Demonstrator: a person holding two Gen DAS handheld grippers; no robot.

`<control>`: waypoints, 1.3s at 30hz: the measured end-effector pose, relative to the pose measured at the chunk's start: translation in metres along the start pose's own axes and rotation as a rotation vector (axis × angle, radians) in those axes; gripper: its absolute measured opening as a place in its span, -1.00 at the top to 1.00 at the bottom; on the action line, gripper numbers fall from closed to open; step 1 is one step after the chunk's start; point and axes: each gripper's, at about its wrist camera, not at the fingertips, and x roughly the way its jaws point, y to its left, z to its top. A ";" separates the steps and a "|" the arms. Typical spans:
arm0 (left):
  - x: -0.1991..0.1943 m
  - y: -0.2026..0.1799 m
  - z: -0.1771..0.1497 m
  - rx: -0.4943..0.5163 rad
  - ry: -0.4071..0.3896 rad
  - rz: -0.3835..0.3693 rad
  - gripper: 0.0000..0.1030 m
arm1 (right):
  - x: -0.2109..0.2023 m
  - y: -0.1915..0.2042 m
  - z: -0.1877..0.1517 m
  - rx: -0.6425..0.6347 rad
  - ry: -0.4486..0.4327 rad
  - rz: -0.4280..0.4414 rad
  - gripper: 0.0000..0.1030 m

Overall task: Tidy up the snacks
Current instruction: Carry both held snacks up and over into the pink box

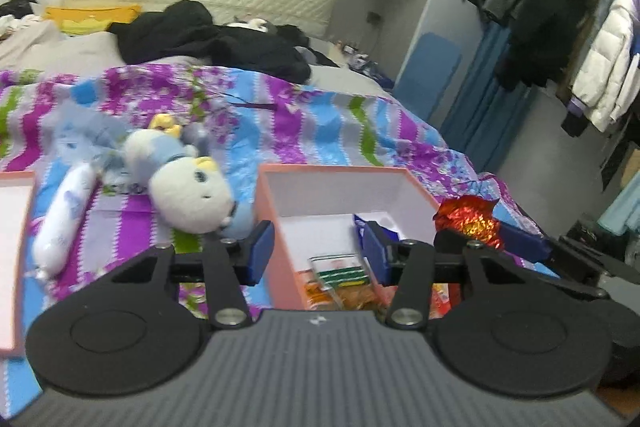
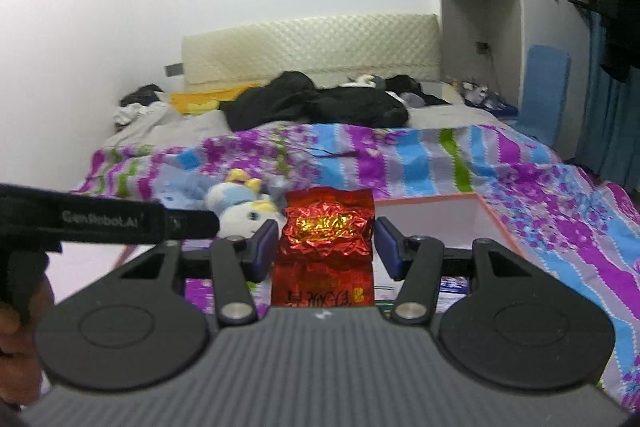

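Observation:
A pink box (image 1: 276,227) with a white inside sits on the bed and holds several snack packets (image 1: 340,271). My left gripper (image 1: 318,251) is open and empty, its fingers astride the box's left wall. My right gripper (image 2: 326,247) is shut on a crinkled red foil packet (image 2: 326,247), held above the bed just left of the box (image 2: 472,211). The packet also shows in the left wrist view (image 1: 470,219), beside the box's right wall. A white tube-shaped packet (image 1: 64,215) lies on the bedspread to the left.
A blue and white plush toy (image 1: 188,183) lies left of the box. A second pink box or lid (image 1: 12,251) is at the far left. Black clothes (image 1: 208,39) are heaped near the headboard. A clothes rack (image 1: 580,27) stands right of the bed.

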 end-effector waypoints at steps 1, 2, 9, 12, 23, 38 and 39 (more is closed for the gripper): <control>0.007 -0.004 0.001 0.001 0.007 -0.002 -0.07 | 0.006 -0.008 -0.001 0.014 0.012 -0.007 -0.07; 0.016 -0.007 0.001 0.007 0.015 -0.002 -0.07 | 0.014 -0.018 -0.003 0.027 0.028 -0.016 -0.07; 0.064 0.001 -0.022 0.032 0.118 0.044 -0.08 | 0.051 -0.069 -0.036 0.113 0.145 -0.079 -0.07; 0.078 0.021 -0.037 0.026 0.164 0.075 -0.11 | 0.058 -0.077 -0.048 0.141 0.170 -0.084 -0.07; 0.141 0.073 -0.116 0.371 0.395 0.133 -0.35 | 0.071 -0.072 -0.067 0.165 0.215 -0.056 -0.07; 0.189 0.074 -0.148 0.701 0.427 0.219 -0.28 | 0.065 -0.064 -0.074 0.163 0.231 -0.039 -0.07; 0.191 0.074 -0.147 0.692 0.421 0.232 -0.20 | 0.064 -0.064 -0.074 0.161 0.231 -0.038 -0.07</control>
